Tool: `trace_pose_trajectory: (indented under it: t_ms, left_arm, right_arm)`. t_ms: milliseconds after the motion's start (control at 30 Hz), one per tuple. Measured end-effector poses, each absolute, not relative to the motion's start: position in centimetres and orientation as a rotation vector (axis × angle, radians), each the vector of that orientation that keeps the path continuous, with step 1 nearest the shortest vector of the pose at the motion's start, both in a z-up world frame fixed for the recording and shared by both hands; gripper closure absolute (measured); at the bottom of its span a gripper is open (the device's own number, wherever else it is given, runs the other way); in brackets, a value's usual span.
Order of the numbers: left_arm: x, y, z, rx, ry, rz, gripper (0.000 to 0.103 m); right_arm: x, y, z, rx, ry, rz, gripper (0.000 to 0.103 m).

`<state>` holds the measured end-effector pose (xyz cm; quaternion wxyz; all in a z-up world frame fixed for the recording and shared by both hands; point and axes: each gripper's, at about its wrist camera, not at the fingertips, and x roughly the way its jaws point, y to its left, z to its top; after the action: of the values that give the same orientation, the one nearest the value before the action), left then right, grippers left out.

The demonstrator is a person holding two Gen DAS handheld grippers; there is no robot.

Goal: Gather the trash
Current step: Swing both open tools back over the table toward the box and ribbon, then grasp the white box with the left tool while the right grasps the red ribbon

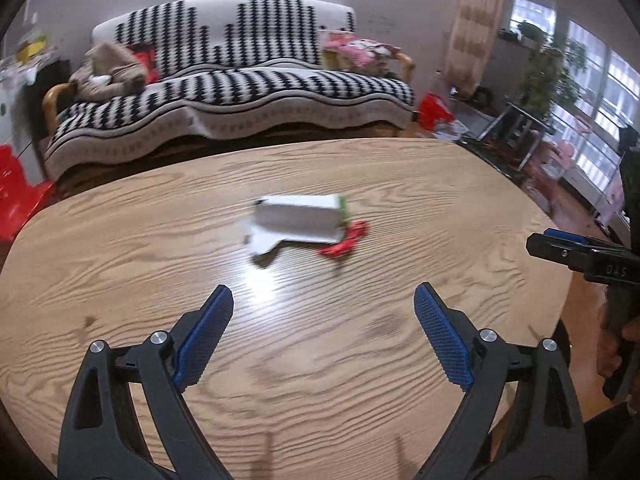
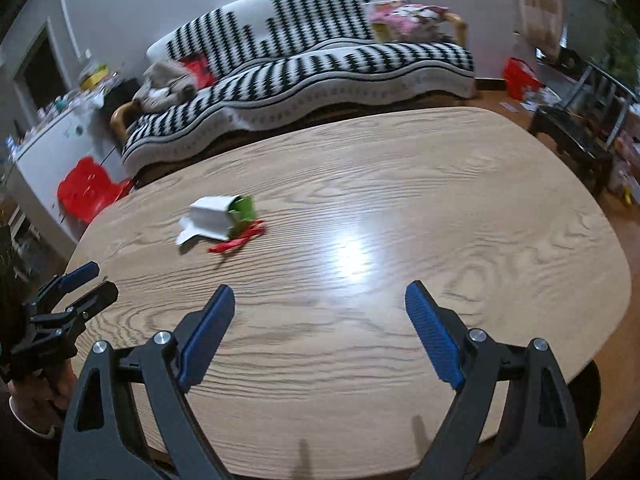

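I am holding the left tool (image 1: 324,332) and right tool (image 2: 320,332) wide open, empty, judging the white carton (image 1: 298,222) on the table (image 1: 120,260) light, crushable; gripping across its flat sides, then the flimsy red wrapper (image 1: 344,242).

A flattened white-and-green paper carton (image 1: 298,222) lies on the oval light-wood table (image 1: 160,264), near its middle. A crumpled red wrapper (image 1: 344,240) touches the carton's right end. Behind the table stands a sofa under a black-and-white patterned cover (image 1: 240,92). Left of the table, on the floor, is a red plastic bag (image 2: 86,188).
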<state>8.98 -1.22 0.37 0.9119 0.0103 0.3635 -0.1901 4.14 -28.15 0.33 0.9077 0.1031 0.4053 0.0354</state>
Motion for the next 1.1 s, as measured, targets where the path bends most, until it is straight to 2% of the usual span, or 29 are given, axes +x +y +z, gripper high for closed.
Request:
trace_pose_trajectory:
  t_ms: [333,833,900,1033,1100]
  left_arm:
    - [9.6,1.9,0.3,-0.006,0.752,-0.36,0.012]
    - [13.0,1.1,-1.2,0.029,0.793,-0.341,0.012]
    - [13.6,1.2,-1.5,0.023,0.799,-0.333,0.012]
    - [14.7,1.4,-2.4,0.046,0.802,-0.321,0.012]
    - [15.5,1.5,-2.8,0.065,0.807,-0.309,0.012]
  right_arm:
    - [7.9,-23.0,-1.6,0.173,0.88,0.11,0.019]
    - [16.0,-19.4,-6.4,0.127,0.949,0.044,0.019]
    - [17.3,-19.5,-7.2,0.148,0.963,0.037,0.024]
    - [19.2,-19.5,-8.2,0.174,0.982,0.038,0.028]
    - [20.0,-19.3,-8.8,0.171,0.996,0.037,0.033]
